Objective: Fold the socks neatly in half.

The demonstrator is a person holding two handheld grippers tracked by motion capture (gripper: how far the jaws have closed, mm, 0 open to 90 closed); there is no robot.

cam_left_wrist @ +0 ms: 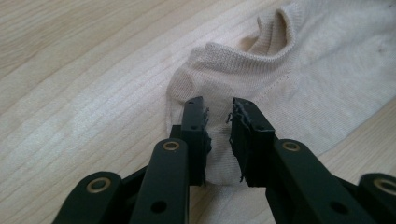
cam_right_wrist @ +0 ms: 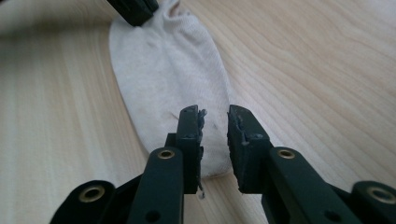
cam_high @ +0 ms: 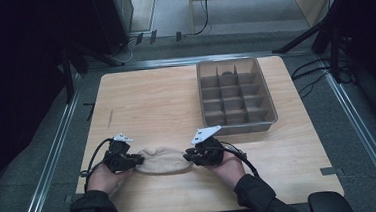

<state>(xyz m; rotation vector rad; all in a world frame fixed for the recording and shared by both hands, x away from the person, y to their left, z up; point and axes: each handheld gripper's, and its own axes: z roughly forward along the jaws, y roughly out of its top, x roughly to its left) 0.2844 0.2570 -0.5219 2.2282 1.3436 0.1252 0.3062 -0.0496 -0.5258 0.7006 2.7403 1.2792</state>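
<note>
A beige ankle sock (cam_high: pixel 162 160) lies flat on the wooden table (cam_high: pixel 150 98) near its front edge. My left gripper (cam_high: pixel 138 159) is at the sock's left end, by the cuff opening. In the left gripper view the sock (cam_left_wrist: pixel 289 74) lies under the left gripper (cam_left_wrist: pixel 218 109), whose jaws stand a small gap apart above the fabric. My right gripper (cam_high: pixel 186 157) is at the toe end. In the right gripper view its tips (cam_right_wrist: pixel 215 116) hover narrowly open over the sock (cam_right_wrist: pixel 163 65), and the left gripper (cam_right_wrist: pixel 135 9) shows at the far end.
A grey tray (cam_high: pixel 271 105) divided into several compartments stands at the back right of the table, with a small dark item (cam_high: pixel 228 73) in a rear compartment. Bare wood lies left of the tray. Metal rails border the table.
</note>
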